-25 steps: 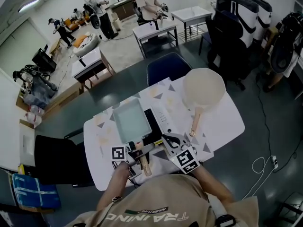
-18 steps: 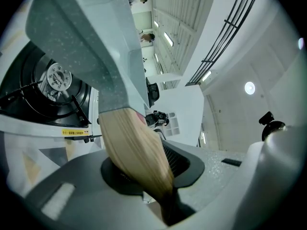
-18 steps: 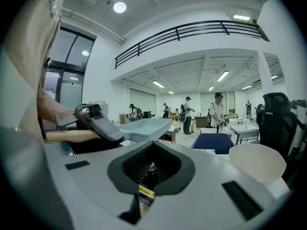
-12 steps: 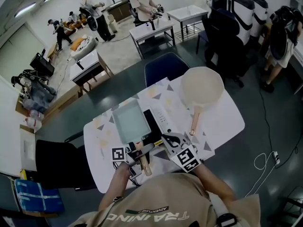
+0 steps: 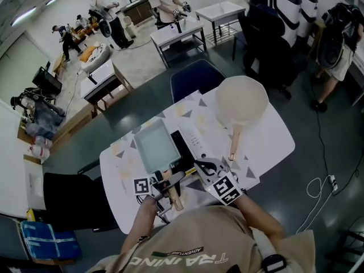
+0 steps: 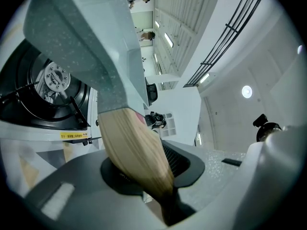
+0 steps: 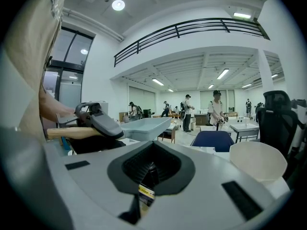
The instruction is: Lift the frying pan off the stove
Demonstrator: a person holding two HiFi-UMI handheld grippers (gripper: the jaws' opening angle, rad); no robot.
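The rectangular grey-green frying pan (image 5: 156, 147) lies over the left part of the black stove (image 5: 185, 148), its wooden handle (image 5: 172, 193) pointing toward me. My left gripper (image 5: 164, 181) holds that handle (image 6: 136, 147) between its jaws, which are opening a little. In the left gripper view the pan's underside (image 6: 81, 42) hangs over the burner (image 6: 55, 80) with a gap showing. My right gripper (image 5: 206, 168) rests beside the stove's front right, shut with nothing in it (image 7: 149, 169). From the right gripper view the pan (image 7: 144, 126) looks level.
A cream saucepan (image 5: 243, 101) with a wooden handle sits at the table's (image 5: 273, 147) far right. A blue chair (image 5: 196, 78) stands behind the table. Other people work at tables farther back.
The pan and both grippers stay where they were. Only the head view drifts slightly.
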